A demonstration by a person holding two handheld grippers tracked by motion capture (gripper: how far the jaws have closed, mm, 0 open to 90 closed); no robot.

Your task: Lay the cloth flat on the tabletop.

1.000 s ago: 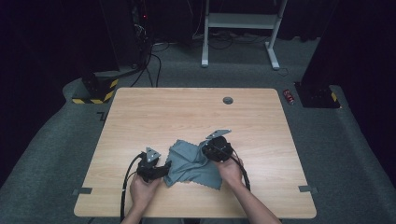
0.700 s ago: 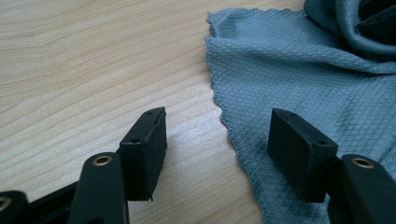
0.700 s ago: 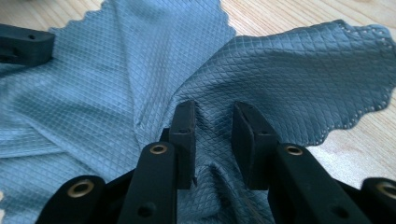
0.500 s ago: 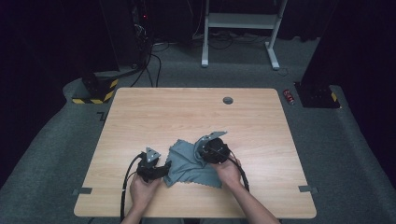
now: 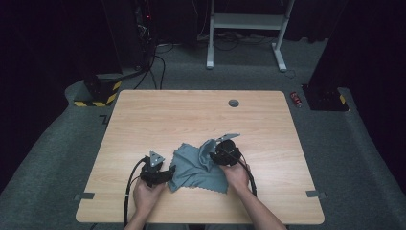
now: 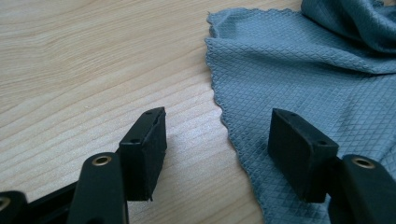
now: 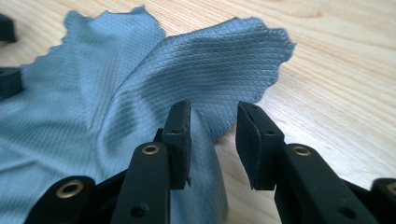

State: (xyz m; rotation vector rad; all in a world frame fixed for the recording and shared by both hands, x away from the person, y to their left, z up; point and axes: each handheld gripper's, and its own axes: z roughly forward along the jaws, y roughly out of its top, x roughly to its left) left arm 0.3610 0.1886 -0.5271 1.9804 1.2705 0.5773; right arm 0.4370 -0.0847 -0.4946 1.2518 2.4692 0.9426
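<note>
Since the earlier frames, our right gripper had shifted a little leftward over the upper right part of the grey microfibre cloth, while our left gripper had stayed at the cloth's left edge. We saw no containers on the wooden table; the cloth lay directly on the tabletop in its near middle part, spread mostly flat with a raised, folded flap at its upper right. In the left gripper view, our left gripper had its jaws spread wide and holding nothing, one jaw over bare wood and the other over the cloth, with the scalloped cloth edge running between them. In the right gripper view, our right gripper had its jaws narrowly parted, not clamped; a fold of the cloth rose just beyond and beside the left jaw, and we could not tell whether it touched that jaw. In the high view, our left hand and right hand came in from the near edge, each wrapped around its gripper, with black cables looping back toward us. A small round dark grommet sat near the table's far edge.
</note>
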